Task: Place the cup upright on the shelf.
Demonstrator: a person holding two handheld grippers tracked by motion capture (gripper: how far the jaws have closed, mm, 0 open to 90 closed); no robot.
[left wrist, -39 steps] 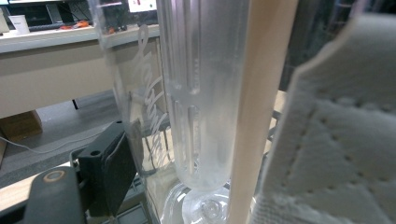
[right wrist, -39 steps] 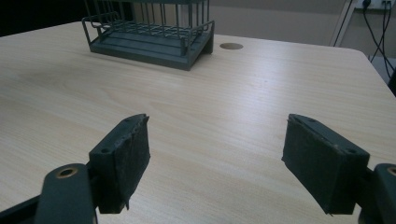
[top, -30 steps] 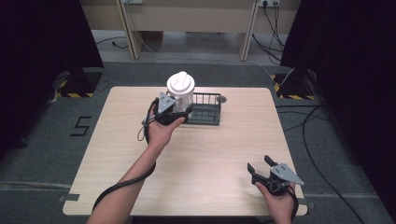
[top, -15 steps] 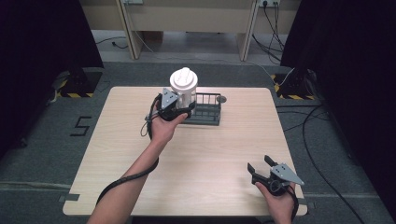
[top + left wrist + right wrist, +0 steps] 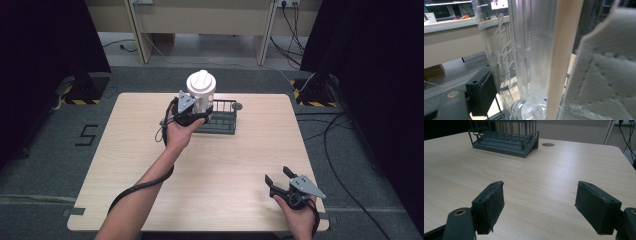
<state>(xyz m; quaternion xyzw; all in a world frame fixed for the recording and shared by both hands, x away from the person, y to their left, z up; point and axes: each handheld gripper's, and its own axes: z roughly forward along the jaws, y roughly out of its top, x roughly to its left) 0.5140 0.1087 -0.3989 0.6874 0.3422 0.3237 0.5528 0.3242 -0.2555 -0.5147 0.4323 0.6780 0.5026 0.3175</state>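
A white paper roll in a clear plastic holder stands upright at the left end of a dark wire rack. My left gripper is shut on the holder from the near side. In the left gripper view one black finger presses the clear wall. Embossed white paper and a pale rod are close in front, and the other finger is hidden. My right gripper rests open near the table's front right edge, with bare wood between its fingers.
The wire rack stands at the back middle of the light wooden table, beside a round cable grommet. Dark curtains and cables on the floor surround the table.
My left gripper has carried the roll and holder a little to the right and farther back, over the rack's left end. The right gripper has stayed still.
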